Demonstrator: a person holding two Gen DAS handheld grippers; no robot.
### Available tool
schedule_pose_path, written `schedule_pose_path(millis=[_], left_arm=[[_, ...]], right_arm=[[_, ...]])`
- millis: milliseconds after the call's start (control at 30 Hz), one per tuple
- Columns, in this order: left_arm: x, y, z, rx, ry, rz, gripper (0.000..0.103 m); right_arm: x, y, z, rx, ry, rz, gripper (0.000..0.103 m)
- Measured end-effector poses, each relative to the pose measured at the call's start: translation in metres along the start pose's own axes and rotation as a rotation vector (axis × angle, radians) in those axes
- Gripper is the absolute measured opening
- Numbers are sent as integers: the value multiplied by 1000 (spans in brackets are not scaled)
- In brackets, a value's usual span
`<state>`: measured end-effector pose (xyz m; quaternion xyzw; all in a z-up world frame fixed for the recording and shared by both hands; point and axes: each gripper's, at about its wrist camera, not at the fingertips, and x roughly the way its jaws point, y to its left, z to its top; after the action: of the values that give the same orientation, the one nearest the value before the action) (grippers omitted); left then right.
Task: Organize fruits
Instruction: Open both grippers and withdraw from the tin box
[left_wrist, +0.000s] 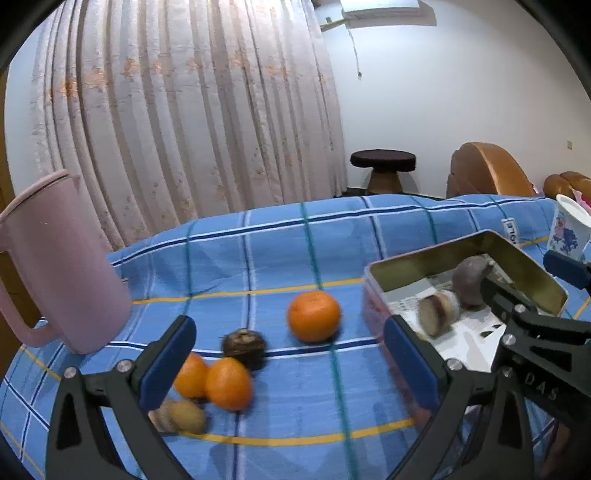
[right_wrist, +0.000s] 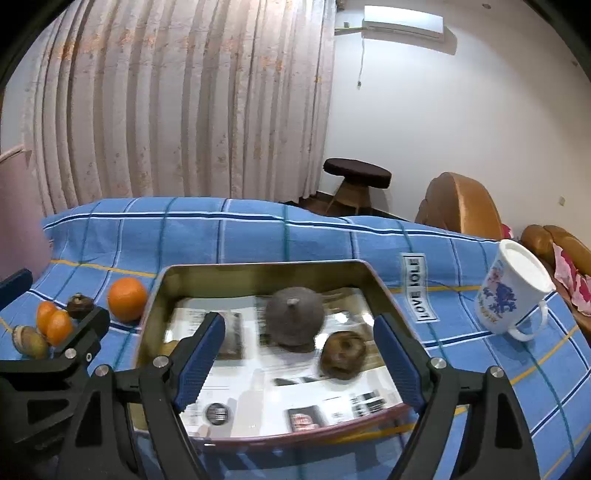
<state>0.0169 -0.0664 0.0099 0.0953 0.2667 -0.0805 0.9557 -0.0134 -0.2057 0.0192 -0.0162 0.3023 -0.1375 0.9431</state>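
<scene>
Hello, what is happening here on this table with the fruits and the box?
A person is sorting fruit into a metal tin with two hand-held grippers. The left hand-held gripper and the right hand-held gripper are both open and hold nothing. Two dark fruits already lie in the tin. Three oranges, a dark fruit and a brownish one wait on the blue cloth left of the tin.

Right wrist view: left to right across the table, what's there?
Brown fruit → two small oranges → dark round fruit → big orange → tin tray holding a grey fruit and a brown one → "LOVE" label → white mug.
</scene>
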Motion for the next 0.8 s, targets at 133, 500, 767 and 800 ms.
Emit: schedule_pose_path(millis=[133, 500, 767, 800], left_arm=[[1, 21, -4, -7, 3, 24, 103], [1, 69, -17, -25, 10, 73, 103], [2, 95, -24, -30, 21, 93, 103], [2, 98, -24, -31, 23, 95, 103]], right_arm=[[-1, 21, 0, -9, 4, 17, 84], [-8, 72, 1, -41, 4, 40, 84], [-6, 98, 1, -61, 23, 65, 84], [-6, 101, 0, -64, 25, 68, 84]])
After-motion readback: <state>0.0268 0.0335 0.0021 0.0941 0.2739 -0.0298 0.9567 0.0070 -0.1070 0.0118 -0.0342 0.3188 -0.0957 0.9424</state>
